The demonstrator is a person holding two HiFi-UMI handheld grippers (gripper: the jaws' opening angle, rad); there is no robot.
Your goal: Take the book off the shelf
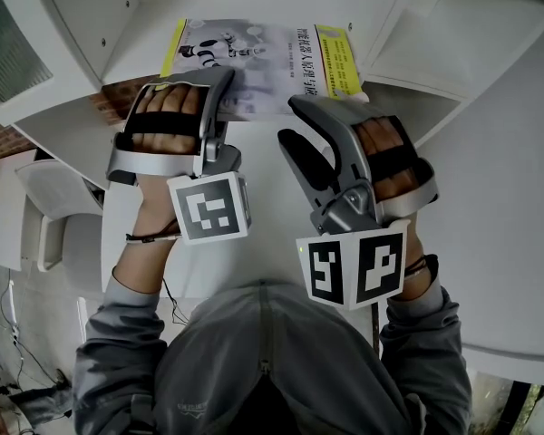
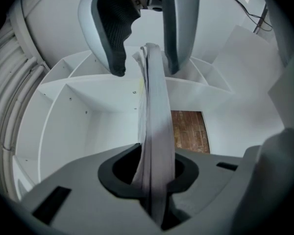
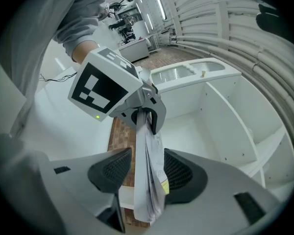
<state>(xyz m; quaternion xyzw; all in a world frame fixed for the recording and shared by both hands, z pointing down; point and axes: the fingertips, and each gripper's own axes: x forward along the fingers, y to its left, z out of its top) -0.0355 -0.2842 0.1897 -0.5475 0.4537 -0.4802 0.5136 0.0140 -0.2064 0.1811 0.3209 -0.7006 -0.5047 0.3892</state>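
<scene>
Here the left tool (image 1: 225, 84) was clamped on the near edge of the book (image 1: 263, 62), which lay cover-up at the front edge of the shelf (image 1: 136, 34). The right tool (image 1: 297, 127) stood with jaws apart, the book's edge loose between them.

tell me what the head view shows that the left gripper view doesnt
Only the head view: the book's printed cover with yellow edges, both marker cubes and the person's grey sleeves. Only the left gripper view: the book edge-on, clamped between the left gripper's fingers. Both: the book, the white shelf and the right gripper facing across it.
</scene>
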